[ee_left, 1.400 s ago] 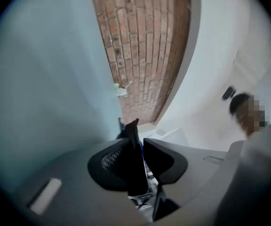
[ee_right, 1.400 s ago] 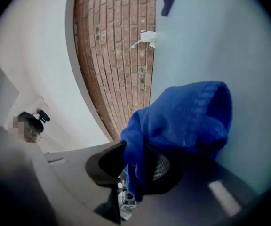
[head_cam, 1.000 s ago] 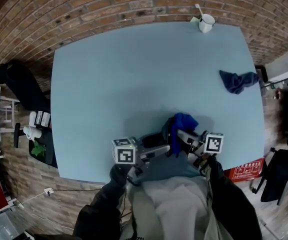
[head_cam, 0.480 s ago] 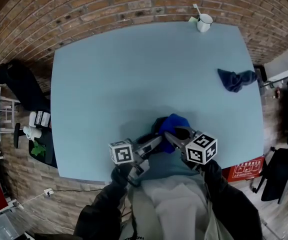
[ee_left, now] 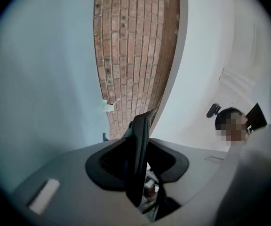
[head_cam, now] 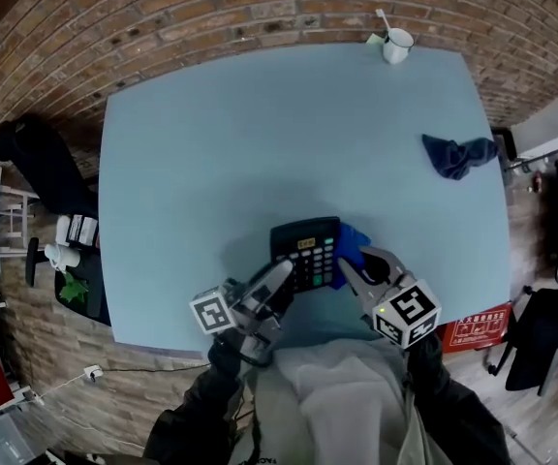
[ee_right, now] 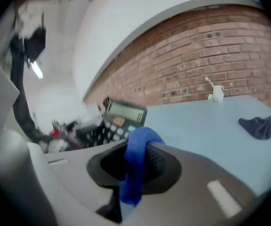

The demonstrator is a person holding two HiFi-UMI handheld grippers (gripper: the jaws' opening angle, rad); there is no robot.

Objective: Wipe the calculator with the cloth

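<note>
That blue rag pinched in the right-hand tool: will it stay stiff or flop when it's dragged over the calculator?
Probably floppy: the blue cloth droops in a soft fold over the right gripper, whose jaws pinch it. Likely light, as that narrow pinch carries it. It should drape over the calculator keys rather than skid.

The calculator point(head_cam: 305, 250) is black, its little screen maybe yellowish. The cloth point(head_cam: 353, 241) is bright blue (the far cloth point(head_cam: 458, 155) is darker blue). The table point(head_cam: 260, 134) is pale blue.
</note>
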